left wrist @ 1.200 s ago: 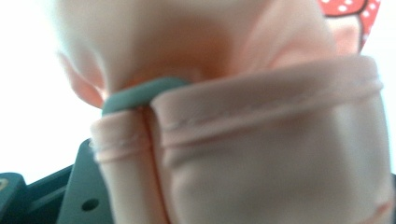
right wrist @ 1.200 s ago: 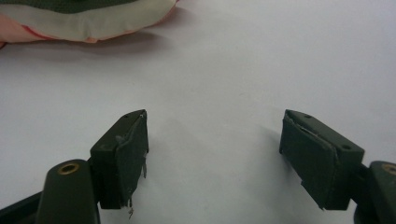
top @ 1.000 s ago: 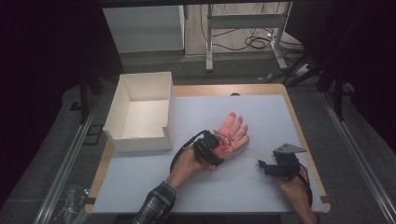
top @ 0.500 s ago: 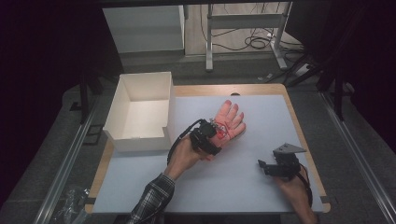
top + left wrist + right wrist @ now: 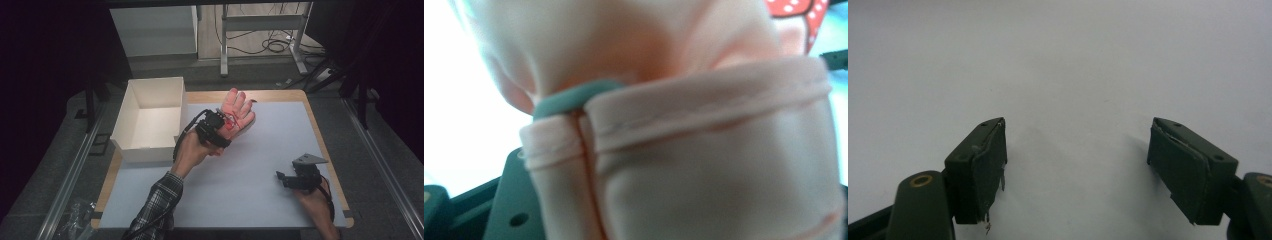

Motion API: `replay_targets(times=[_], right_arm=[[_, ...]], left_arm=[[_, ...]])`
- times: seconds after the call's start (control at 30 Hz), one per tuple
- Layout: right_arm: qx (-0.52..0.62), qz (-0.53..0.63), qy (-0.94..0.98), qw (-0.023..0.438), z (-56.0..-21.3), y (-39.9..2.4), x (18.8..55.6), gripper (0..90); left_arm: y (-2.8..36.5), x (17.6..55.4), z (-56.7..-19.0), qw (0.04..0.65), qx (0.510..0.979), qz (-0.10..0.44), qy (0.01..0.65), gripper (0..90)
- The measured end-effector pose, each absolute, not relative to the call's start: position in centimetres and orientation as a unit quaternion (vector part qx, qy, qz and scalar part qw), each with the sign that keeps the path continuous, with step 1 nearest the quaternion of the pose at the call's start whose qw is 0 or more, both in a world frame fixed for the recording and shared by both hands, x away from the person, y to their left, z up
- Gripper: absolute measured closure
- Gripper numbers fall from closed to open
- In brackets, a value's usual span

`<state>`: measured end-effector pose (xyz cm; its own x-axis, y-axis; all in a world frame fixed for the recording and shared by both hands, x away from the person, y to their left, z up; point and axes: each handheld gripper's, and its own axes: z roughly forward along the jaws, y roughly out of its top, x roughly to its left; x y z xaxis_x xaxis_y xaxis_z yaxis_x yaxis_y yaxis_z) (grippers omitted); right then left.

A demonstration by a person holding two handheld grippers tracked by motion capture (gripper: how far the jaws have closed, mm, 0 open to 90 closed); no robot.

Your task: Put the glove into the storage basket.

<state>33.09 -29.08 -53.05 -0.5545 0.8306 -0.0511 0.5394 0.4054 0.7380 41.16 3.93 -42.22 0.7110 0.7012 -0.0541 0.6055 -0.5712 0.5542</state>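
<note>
The left hand-held gripper (image 5: 225, 126) is clenched on the cuff of a pink glove (image 5: 239, 111), held above the table (image 5: 260, 165) just right of the white box (image 5: 150, 117). The glove's long axis runs from the cuff up toward the table's far edge, fingers spread and pointing away. The right hand-held gripper (image 5: 1078, 165) rests released on the table, jaws wide apart with nothing between them

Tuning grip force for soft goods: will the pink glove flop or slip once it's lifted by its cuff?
Likely floppy: the pink glove is thin stitched fabric, creased where the left gripper clamps the cuff. Probably light. Slip seems unlikely, since the folded hem bunches between the pads.
</note>
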Motion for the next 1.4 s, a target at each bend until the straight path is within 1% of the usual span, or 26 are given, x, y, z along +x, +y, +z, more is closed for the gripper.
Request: replay_targets(times=[0.57,0.8,0.9,1.1,1.4], right_arm=[[0.422,0.345,0.812,0.211,-53.0,-29.1,33.1,23.9],[0.422,0.345,0.812,0.211,-53.0,-29.1,33.1,23.9],[0.422,0.345,0.811,0.211,-53.0,-29.1,33.1,23.9],[0.422,0.345,0.812,0.211,-53.0,-29.1,33.1,23.9],[0.422,0.345,0.812,0.211,-53.1,-29.1,33.1,23.9]], left_arm=[[7.2,43.4,-37.7,0.268,0.859,0.116,0.419,38.6],[9.7,44.0,-35.7,0.268,0.838,0.135,0.455,38.5],[10.3,44.1,-35.4,0.269,0.833,0.140,0.463,38.5],[12.9,44.3,-34.6,0.264,0.814,0.161,0.492,38.2],[16.0,44.4,-34.6,0.260,0.792,0.173,0.525,37.7]])
